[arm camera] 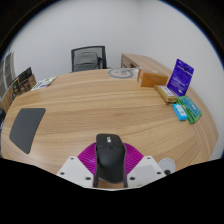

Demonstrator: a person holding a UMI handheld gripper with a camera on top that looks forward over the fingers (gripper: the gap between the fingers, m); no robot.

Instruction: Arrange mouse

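With the hand-held gripper (110,170) pinching the mouse (109,156) between its pads near the counter's (90,105) near edge, I judge a slipping grip could drop it before it reaches the mousepad (27,129) at left.

Wooden table (90,105), black office chair (88,58) behind, white wall (110,25).

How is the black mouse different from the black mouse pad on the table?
The mouse is small, rounded and raised; the mouse pad is bigger, flat and four-sided. The mouse sits between the fingers of the gripper, whose purple pads are against its sides; the mouse pad lies off to the left on the wooden table, with nothing on it. Both are black.
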